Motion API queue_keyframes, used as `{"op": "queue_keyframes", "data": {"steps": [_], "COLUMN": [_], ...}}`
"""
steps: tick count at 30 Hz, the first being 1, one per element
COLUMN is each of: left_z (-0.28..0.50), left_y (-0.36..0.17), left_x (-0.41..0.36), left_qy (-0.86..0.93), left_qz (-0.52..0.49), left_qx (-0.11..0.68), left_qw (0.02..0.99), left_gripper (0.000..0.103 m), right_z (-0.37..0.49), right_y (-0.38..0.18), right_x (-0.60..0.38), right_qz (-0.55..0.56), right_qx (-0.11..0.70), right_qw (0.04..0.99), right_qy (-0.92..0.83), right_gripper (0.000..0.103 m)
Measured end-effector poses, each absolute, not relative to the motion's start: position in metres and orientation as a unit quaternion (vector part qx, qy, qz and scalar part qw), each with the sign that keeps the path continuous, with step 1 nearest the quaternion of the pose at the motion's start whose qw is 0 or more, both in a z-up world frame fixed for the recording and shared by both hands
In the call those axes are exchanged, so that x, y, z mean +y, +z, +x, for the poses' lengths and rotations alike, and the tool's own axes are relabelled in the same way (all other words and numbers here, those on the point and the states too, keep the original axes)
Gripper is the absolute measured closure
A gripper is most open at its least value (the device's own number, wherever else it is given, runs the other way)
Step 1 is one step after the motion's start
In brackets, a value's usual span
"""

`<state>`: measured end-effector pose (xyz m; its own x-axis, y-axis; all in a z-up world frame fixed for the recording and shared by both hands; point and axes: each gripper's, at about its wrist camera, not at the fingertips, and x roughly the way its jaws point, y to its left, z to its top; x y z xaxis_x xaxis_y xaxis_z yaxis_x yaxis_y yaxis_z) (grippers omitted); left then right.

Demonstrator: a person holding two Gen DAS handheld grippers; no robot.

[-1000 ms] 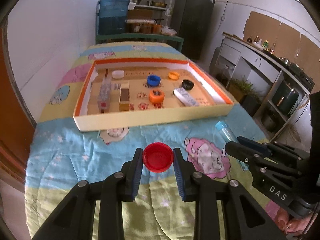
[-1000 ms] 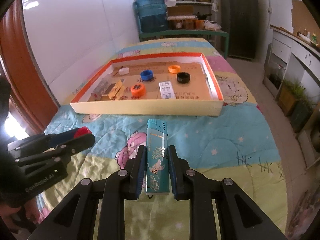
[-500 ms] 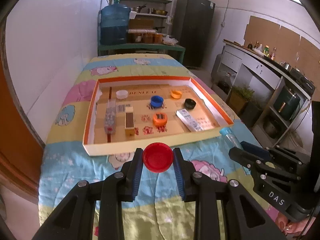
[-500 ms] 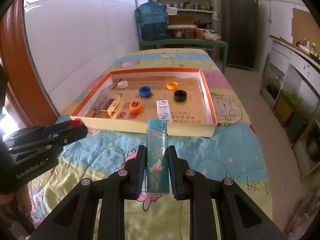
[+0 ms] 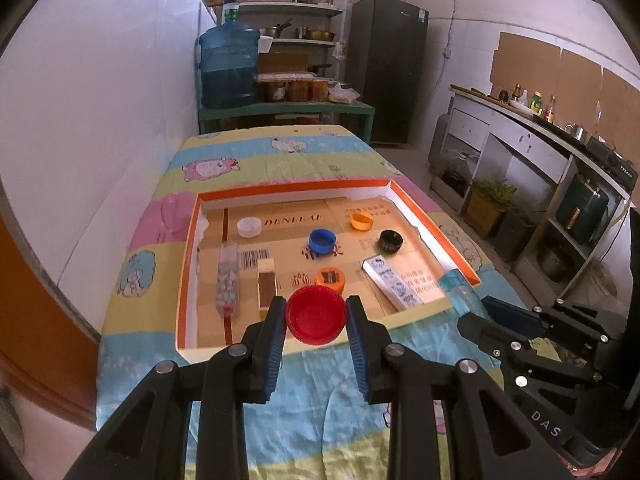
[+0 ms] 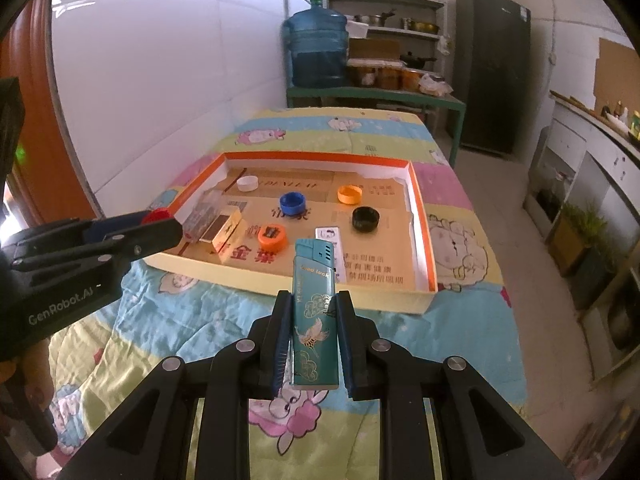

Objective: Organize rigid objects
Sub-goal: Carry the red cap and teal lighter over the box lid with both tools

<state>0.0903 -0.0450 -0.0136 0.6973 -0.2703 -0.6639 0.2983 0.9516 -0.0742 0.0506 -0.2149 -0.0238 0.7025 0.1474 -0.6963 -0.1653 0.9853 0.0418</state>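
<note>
1. Red cap (image 5: 316, 314) pinched between the fingers of the left hand-held gripper (image 5: 316, 320), closed on it, open side facing cam, held over the near edge of the tray (image 5: 432, 216).
2. Teal lighter (image 6: 314, 312) stands upright in the right hand-held gripper (image 6: 313, 328), jaws closed on its sides, just short of the tray's near wall (image 6: 360, 300), above the blanket.
3. Tray w/ orange rim sits mid-worktop on the cartoon blanket (image 5: 332, 408), cardboard floor.
4. Inside tray: white cap (image 5: 248, 227) near far-left corner, blue cap (image 5: 322, 241) centre, orange cap (image 5: 362, 221) far-right area, black cap (image 5: 391, 241) by right wall.
5. Near side of tray: orange sharpener-like disc (image 5: 330, 278) just behind the red cap, white flat pack (image 5: 392, 286) to its right, matchbox (image 5: 267, 282) and clear box (image 5: 228, 278) along the left wall.
6. Behind worktop's far edge: blue water jug (image 5: 229, 66) on a green bench, dark fridge (image 5: 386, 68) to the right.
</note>
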Motion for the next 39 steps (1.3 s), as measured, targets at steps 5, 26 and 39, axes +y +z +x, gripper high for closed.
{"op": "queue_keyframes", "data": {"steps": [5,26,39], "left_z": [0.100,0.184,0.236], "left_y": [-0.012,-0.024,-0.050], "left_x": [-0.050,-0.039,-0.057], "left_qy": [-0.154,-0.160,-0.138], "left_qz": [0.028,-0.019,-0.023], "left_qx": [0.354,0.396,0.425], "left_qw": [0.922,0.904,0.894], "left_gripper": [0.073,0.073,0.073], "right_z": [0.060,0.108,0.150], "right_y": [-0.022,-0.022,-0.050], "right_x": [-0.218,-0.248,-0.255], "right_qz": [-0.014,-0.014,0.006], "right_qx": [0.373,0.377,0.418], "right_qw": [0.924,0.923,0.904], "right_qy": [0.087,0.069,0.093], "right_gripper": [0.081,0.081,0.081]}}
